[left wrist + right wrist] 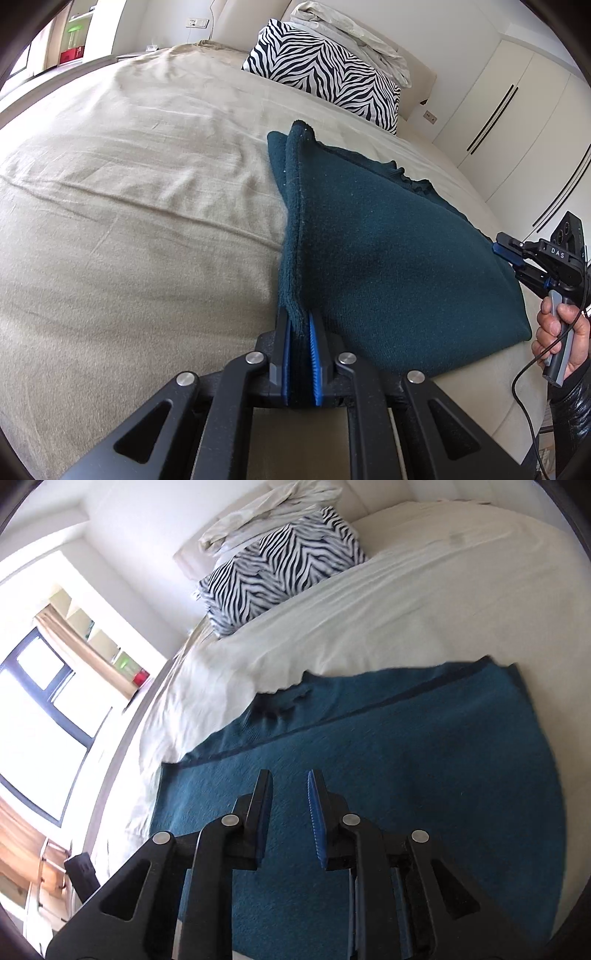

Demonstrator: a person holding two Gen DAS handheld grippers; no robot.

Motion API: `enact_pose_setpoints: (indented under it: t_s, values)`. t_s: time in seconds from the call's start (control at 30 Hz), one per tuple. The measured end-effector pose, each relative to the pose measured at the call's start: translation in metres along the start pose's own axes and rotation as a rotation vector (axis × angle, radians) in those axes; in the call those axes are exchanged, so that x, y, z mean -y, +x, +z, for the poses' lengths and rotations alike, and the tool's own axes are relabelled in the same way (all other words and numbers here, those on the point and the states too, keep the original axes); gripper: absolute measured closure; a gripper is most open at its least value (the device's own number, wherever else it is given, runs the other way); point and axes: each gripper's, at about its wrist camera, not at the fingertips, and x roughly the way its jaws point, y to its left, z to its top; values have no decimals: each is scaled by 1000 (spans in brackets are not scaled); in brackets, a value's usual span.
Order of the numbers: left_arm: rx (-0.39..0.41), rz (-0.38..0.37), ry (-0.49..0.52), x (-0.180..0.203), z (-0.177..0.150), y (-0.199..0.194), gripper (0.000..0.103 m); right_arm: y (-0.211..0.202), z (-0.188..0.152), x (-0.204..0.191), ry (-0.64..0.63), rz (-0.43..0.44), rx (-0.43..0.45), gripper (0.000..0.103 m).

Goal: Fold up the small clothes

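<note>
A dark teal knitted garment is lying folded on the beige bedspread, near a zebra-print pillow at the far end. The left gripper is clamping the garment's near left edge. The right gripper is hovering above the cloth, jaws apart, gripping nothing.

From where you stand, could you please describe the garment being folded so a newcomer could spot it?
On the beige bed, below the zebra-striped pillow, lies a dark teal knit garment. It is the only dark fabric on the sheet, and the left gripper pinches its raised edge.
</note>
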Motion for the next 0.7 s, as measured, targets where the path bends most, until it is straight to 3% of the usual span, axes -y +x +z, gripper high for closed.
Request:
enact_pose_setpoints:
  t_s: [0.07,0.13,0.17,0.3,0.4,0.47,0.5,0.53,0.6,0.67,0.7]
  values:
    - [2,3,1,0,-1,-1,90,15,-13,13,30,-13,-8,82]
    - [3,7,-2,-1,-1,-2,87,1,-20,44,175,65,74,86]
    - [3,12,-10,-3,-1,-3,80,-11,-26,63,258,66,122,86]
    - [-2,12,-23,-3,2,-8,77,-67,-49,128,514,-30,298,86]
    - [79,106,6,10,8,-34,71,-110,-63,129,547,-130,365,81]
    - [143,125,42,28,13,-51,63,-127,-70,110,494,-89,391,77]
    - [153,128,73,40,16,-52,54,-127,-73,98,474,-31,377,76]
    - [148,130,117,56,18,-48,52,-123,-73,82,440,39,343,74]
    - [94,136,207,86,19,-27,50,-97,-77,41,336,144,241,57]
    - [25,131,246,105,16,0,50,-56,-83,0,254,238,122,56]
    - [-22,165,259,110,12,16,50,-33,-87,-14,232,278,43,56]
